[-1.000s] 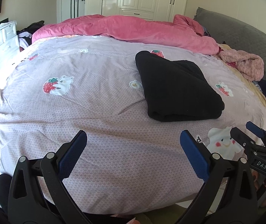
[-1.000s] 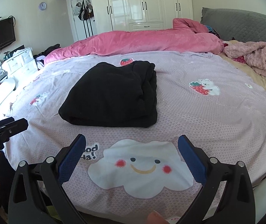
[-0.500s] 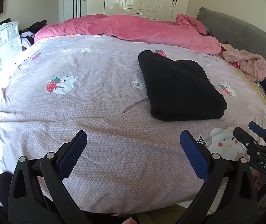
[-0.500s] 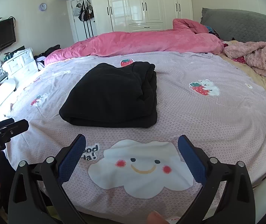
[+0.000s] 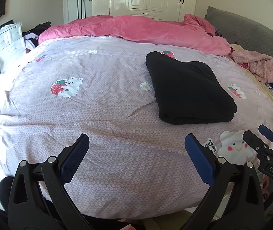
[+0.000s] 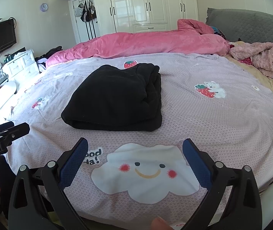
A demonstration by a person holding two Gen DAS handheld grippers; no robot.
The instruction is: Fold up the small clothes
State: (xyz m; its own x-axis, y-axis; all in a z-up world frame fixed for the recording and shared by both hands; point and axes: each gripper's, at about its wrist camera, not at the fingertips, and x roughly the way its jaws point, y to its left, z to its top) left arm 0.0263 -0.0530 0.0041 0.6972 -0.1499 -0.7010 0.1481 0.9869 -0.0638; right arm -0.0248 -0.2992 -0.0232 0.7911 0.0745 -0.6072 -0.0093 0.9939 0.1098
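Observation:
A black garment [image 5: 188, 92] [image 6: 117, 99] lies folded into a thick rectangle on the lilac bedspread [image 5: 102, 115] [image 6: 222, 118]. My left gripper [image 5: 136, 143] hangs open over the near part of the bed, well short of the garment and to its left. My right gripper [image 6: 135, 145] is open too, above the white cloud print [image 6: 146, 172], a short way in front of the garment. Nothing is between either pair of fingers. Each gripper shows at the edge of the other's view: the right gripper [image 5: 261, 136] and the left gripper [image 6: 15, 128].
A pink duvet [image 5: 140, 30] is bunched along the far side of the bed. A fluffy pink garment [image 6: 259, 57] lies at the right by the grey headboard [image 6: 251, 25]. White drawers [image 5: 6, 40] stand at the left, white wardrobes [image 6: 147, 3] behind.
Both grippers drifted back slightly from the garment, the left view rising a little. The garment has not moved and both grippers remain open.

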